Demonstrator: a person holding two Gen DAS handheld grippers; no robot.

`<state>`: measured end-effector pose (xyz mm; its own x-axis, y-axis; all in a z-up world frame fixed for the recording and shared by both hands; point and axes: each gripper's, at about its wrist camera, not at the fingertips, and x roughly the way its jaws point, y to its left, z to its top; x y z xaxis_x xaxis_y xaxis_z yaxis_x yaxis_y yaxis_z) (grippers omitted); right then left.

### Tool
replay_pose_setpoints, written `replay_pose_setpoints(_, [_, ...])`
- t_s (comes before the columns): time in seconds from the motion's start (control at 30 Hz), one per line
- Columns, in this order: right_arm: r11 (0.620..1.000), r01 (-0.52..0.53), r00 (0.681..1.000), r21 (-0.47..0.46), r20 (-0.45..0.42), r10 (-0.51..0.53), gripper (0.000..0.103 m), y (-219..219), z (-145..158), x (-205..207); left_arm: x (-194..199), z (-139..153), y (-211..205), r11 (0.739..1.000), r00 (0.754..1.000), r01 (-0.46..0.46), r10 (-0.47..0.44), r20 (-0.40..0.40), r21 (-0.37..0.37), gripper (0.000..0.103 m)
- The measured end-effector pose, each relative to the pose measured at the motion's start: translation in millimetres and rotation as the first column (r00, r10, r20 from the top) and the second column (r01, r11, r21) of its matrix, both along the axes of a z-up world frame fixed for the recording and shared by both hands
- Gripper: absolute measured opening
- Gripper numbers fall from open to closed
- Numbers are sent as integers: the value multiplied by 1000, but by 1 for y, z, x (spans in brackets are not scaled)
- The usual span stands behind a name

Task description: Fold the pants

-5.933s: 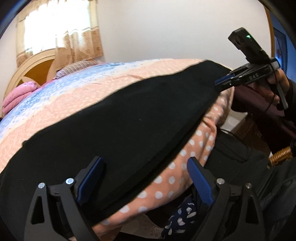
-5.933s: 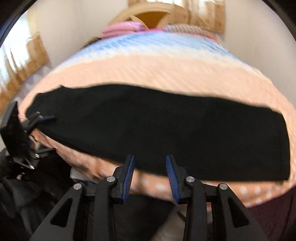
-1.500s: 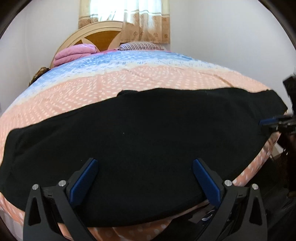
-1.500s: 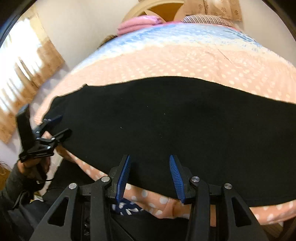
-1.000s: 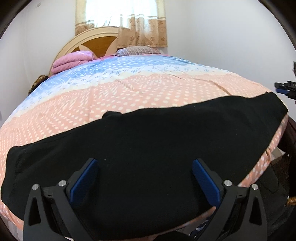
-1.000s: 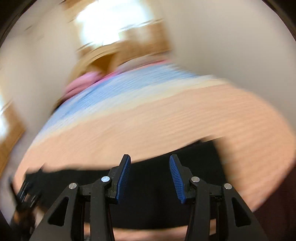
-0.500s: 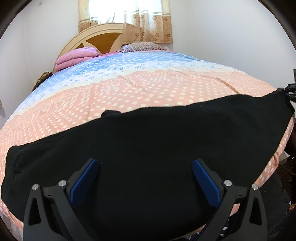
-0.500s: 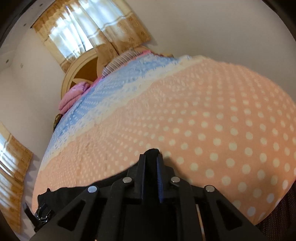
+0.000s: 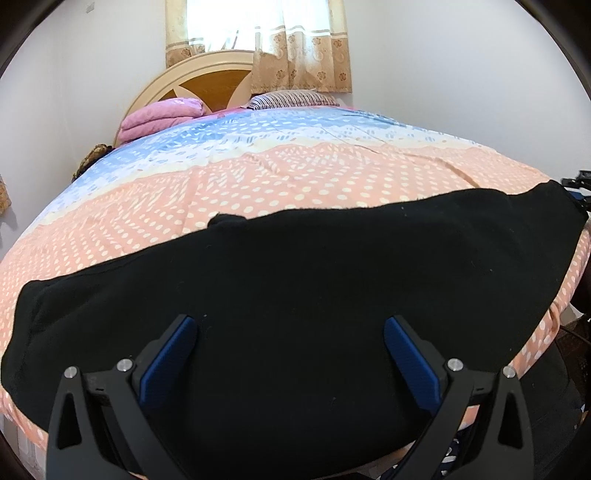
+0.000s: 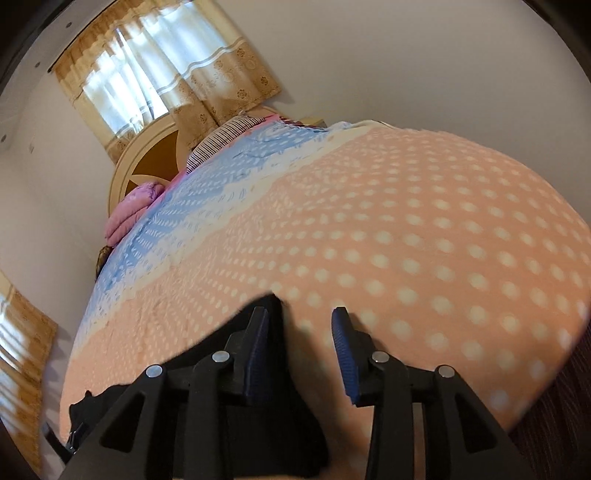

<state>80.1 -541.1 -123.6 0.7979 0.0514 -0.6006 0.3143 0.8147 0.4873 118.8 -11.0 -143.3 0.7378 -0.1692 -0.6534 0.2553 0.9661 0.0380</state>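
Observation:
Black pants (image 9: pixel 295 295) lie flat and long across the near edge of the bed, left to right. My left gripper (image 9: pixel 290 350) is open, its blue pads wide apart above the middle of the pants, holding nothing. My right gripper (image 10: pixel 299 332) is open at the right end of the pants (image 10: pixel 266 406); the cloth's corner lies under and beside its left pad. In the left wrist view the right gripper (image 9: pixel 578 190) shows at the far right by that corner.
The bed (image 9: pixel 314 177) has a peach dotted cover with a blue band. A pink folded blanket (image 9: pixel 162 114) and a striped pillow (image 9: pixel 291 99) lie by the wooden headboard (image 9: pixel 207 79). A curtained window (image 9: pixel 255 33) is behind it.
My right gripper swung to the pants' right corner, shut there half a second ago, and now stands open. My left gripper stayed open over the middle.

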Motion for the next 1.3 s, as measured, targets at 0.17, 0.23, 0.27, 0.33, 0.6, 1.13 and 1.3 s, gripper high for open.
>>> replay_pose_setpoints(0.17, [998,-50,999,38,-16,51,38,6,-5,-30,-1,0,1,1000,1000,-9,9,6,6,103])
replay_pose_setpoints(0.23, [997,-69,997,31,-25,70,38,11,-8,-38,0,1,2,1000,1000,-14,14,7,7,103])
replay_pose_setpoints(0.27, [997,-74,997,27,-24,75,38,13,-9,-41,1,1,3,1000,1000,-18,18,5,4,103])
replay_pose_setpoints(0.33, [994,-105,994,39,-15,105,38,16,-12,-40,5,0,8,999,999,-32,32,-7,-6,103])
replay_pose_setpoints(0.6, [983,-160,987,88,25,159,38,20,-22,-35,11,2,31,993,994,-112,112,-9,-17,103])
replay_pose_setpoints(1.13, [972,-165,982,165,118,146,13,23,-38,-40,20,-7,92,960,963,-271,270,-18,-65,103])
replay_pose_setpoints(1.3, [978,-169,974,119,171,148,12,42,-16,-45,19,-4,94,961,965,-261,258,-41,-91,103])
